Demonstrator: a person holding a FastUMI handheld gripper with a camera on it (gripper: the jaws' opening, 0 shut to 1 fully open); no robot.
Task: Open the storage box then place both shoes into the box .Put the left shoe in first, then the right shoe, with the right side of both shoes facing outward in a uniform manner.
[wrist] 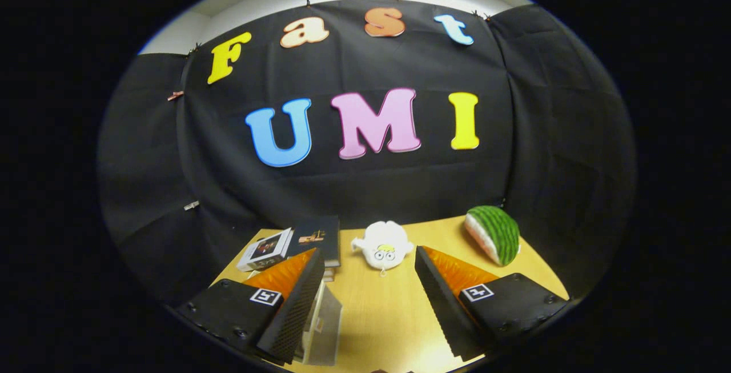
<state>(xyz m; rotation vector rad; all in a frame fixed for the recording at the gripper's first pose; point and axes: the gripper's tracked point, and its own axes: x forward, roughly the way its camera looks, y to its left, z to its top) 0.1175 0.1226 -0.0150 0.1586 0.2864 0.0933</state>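
The gripper [365,304] is hovering over the wooden tabletop [377,316], fingers apart and holding nothing. A clear plastic storage box [322,327] is sitting under the left finger; its lid's state is unclear.

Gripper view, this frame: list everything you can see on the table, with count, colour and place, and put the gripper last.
Table: one, light wood, under everything, running ahead to the booth's black cloth wall.
Books: a small stack, dark cover on top, beyond the left finger.
Small box: one, white with a dark printed face, leaning beside the books on their left.
Plush toy: one, white with a yellow patch and cartoon eyes, just ahead of the fingers, between their lines.
Watermelon-slice toy: one, green striped rind with a pale pink edge, beyond the right finger.
Clear plastic storage box: one, transparent, partly hidden beside the left finger; lid state unclear.
Gripper: one, fingers spread wide open, holding nothing.
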